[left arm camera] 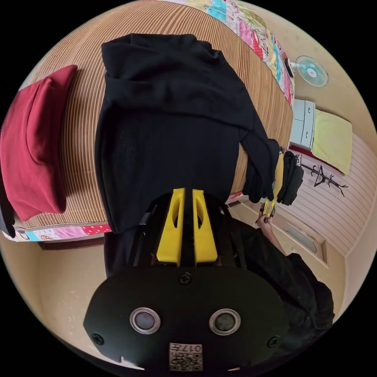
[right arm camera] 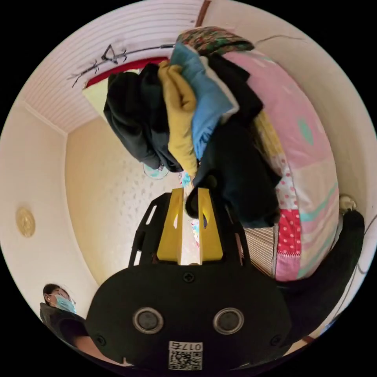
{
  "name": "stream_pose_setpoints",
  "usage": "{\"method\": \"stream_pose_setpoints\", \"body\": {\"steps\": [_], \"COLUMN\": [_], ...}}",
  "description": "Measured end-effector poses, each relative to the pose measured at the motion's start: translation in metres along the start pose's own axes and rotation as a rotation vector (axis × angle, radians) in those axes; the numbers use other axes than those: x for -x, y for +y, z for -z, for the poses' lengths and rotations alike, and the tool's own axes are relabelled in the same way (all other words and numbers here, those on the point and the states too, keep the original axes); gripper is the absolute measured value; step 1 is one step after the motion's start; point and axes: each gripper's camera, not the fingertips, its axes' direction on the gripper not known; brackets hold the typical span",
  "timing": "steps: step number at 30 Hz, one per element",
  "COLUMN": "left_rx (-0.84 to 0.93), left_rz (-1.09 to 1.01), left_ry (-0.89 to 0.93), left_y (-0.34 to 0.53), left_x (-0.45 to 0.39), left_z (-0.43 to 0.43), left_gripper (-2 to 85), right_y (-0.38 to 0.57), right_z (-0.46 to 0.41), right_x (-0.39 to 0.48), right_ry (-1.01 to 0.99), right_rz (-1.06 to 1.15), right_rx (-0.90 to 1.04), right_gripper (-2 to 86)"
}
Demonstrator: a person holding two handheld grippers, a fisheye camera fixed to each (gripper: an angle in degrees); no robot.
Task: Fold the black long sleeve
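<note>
Your left claw (left arm camera: 187,196) has its yellow jaws drawn nearly together at the near hem of the shirt (left arm camera: 169,129); I cannot tell whether cloth is pinched between them, since black fabric and black housing run together there. Beyond the tips the shirt lies spread on the striped mat (left arm camera: 78,129) of the bed, body flat, one sleeve folded across the chest. Off to one side of the claw sits a red pillow (left arm camera: 33,145); to the other, the far sleeve trails off the bed edge toward your right claw (left arm camera: 268,207). In the right gripper view, your right claw (right arm camera: 190,196) has its jaws a little apart with a dark fold of sleeve (right arm camera: 235,180) lying against one jaw tip; whether both press it I cannot tell. Just past it hangs a pile of clothes (right arm camera: 176,114). The risk: if that hold is shallow, the sleeve slips free as you carry it over; pull hard instead and the whole shirt drags off the mat, or you snag the pile.
</note>
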Motion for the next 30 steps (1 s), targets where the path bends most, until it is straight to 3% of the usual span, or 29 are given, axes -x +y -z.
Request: {"method": "stream_pose_setpoints", "body": {"steps": [6,11,15,20,23,25,30], "left_rx": [-0.006,-0.022,-0.054,-0.055,-0.064,-0.074,-0.072], "left_rz": [0.013,0.042,0.068,0.061,0.075,0.087,0.127], "left_ry": [-0.023,-0.008,0.026,0.005,0.004,0.008,0.003], "left_y": [0.008,0.008,0.007,0.003,0.0,-0.003,-0.007], "left_x": [-0.003,-0.001,0.0,-0.003,0.001,0.004,0.016], "left_z": [0.006,0.01,0.02,0.03,0.038,0.043,0.049], "left_gripper": [4.3,4.3,4.2,4.2,4.1,4.1,4.1], "right_y": [0.01,0.001,0.003,0.041,0.096,0.165,0.344], "right_z": [-0.01,-0.058,-0.111,-0.202,-0.279,-0.337,-0.415], "right_x": [-0.006,0.029,0.063,0.151,0.2,0.216,0.18], "right_ry": [0.093,0.186,0.451,0.229,0.085,0.009,-0.055], "right_rz": [0.039,0.173,0.287,0.596,0.781,0.892,1.043], "right_rx": [0.01,0.213,0.311,0.45,0.675,0.928,1.421], "right_gripper": [12.6,14.9,6.3,3.9,3.7,3.9,6.2]}}
